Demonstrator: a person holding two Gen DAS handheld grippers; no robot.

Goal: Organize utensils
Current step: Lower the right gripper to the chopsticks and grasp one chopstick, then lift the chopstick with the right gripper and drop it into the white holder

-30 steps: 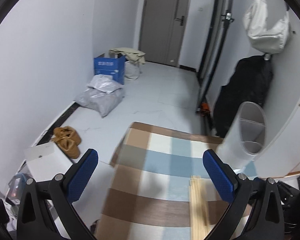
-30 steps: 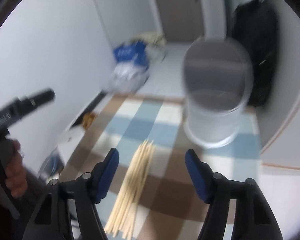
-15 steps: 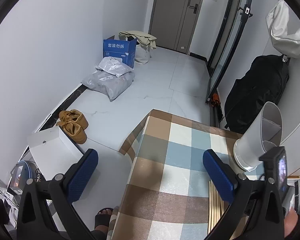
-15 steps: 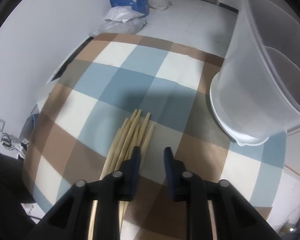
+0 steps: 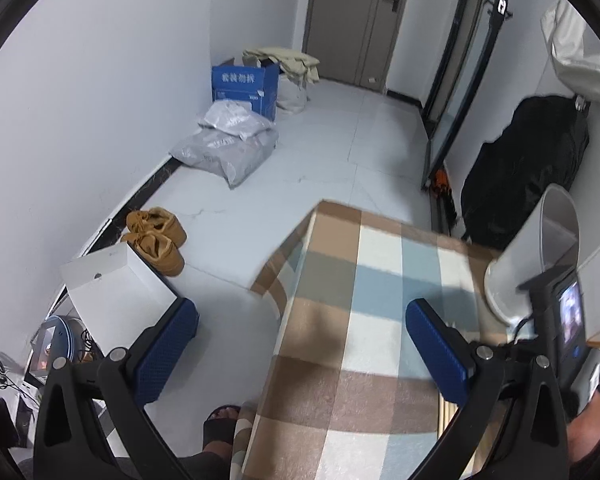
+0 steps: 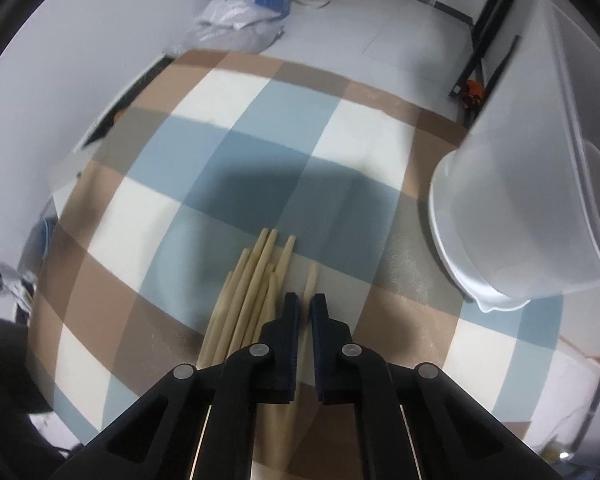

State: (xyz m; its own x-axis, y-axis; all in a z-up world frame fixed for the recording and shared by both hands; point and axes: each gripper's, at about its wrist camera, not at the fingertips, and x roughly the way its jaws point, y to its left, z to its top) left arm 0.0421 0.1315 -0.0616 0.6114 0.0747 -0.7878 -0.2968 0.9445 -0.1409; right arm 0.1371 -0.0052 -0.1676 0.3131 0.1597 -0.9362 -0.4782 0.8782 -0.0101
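Right tongs (image 6: 304,300) pressed together on one chopstick (image 6: 310,276), long axis up-frame; bin (image 6: 516,216) upper right (left tongs (image 5: 302,350) spread, idle).

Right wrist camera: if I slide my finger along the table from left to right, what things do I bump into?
Bare checked tablecloth → bundle of chopsticks → right gripper → white plastic holder.

Surface: I see a table under a checked cloth (image 6: 236,184) of brown, blue and cream squares, filling the middle of the right wrist view.
Chopsticks: a bundle of pale wooden chopsticks (image 6: 256,280) lies on the cloth, lower centre.
Holder: a white plastic utensil holder (image 6: 512,216) stands on the cloth at the right edge, apart from the bundle.
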